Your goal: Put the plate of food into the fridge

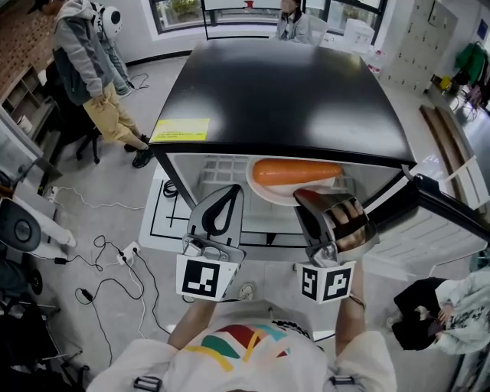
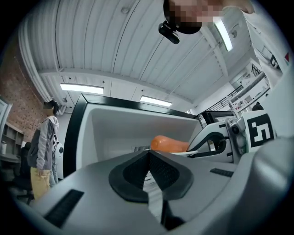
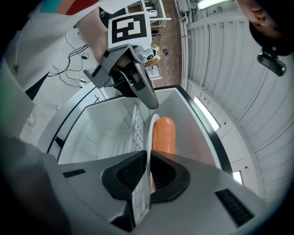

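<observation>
A white plate (image 1: 266, 192) carrying a long orange piece of food (image 1: 295, 171) sits just inside the open fridge (image 1: 283, 92), over its wire shelf (image 1: 220, 168). My right gripper (image 1: 304, 197) is shut on the plate's near rim. In the right gripper view the rim (image 3: 150, 133) runs edge-on between the pads of the right gripper (image 3: 148, 158), with the food (image 3: 164, 134) beyond. My left gripper (image 1: 230, 191) hangs to the left of the plate, shut and empty. In the left gripper view the left gripper (image 2: 148, 153) shows its pads pressed together, the food (image 2: 168, 144) beyond.
The fridge door (image 1: 440, 222) stands swung open to the right. A person (image 1: 93, 65) stands left of the fridge, another (image 1: 293, 21) behind it, a third (image 1: 452, 314) low at the right. Cables and a power strip (image 1: 122, 256) lie on the floor at the left.
</observation>
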The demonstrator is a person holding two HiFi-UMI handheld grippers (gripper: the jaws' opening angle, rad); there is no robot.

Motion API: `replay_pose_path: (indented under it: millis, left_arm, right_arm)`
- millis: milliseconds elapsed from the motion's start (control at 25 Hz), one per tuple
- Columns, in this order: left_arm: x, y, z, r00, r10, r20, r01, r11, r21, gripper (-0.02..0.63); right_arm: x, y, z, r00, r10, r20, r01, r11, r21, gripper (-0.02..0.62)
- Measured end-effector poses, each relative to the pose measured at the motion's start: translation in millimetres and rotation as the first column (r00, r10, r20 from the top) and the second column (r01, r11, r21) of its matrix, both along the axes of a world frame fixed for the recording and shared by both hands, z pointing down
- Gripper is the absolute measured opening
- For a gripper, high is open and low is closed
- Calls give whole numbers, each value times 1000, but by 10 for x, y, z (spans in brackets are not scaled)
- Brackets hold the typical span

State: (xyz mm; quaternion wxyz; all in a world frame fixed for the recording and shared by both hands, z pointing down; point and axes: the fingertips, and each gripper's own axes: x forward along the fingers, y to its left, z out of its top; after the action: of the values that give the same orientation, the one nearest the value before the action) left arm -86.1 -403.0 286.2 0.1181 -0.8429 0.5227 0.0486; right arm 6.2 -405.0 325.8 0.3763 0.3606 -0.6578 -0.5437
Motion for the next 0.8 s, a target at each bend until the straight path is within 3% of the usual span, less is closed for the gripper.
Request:
replay_pose_path:
  millis: [800]
  left_arm:
    - [-38, -334, 185, 999, 34, -16, -35, 998, -56, 6]
  right_arm:
    - [-47, -771, 239, 992, 23, -126, -52, 971, -232, 35]
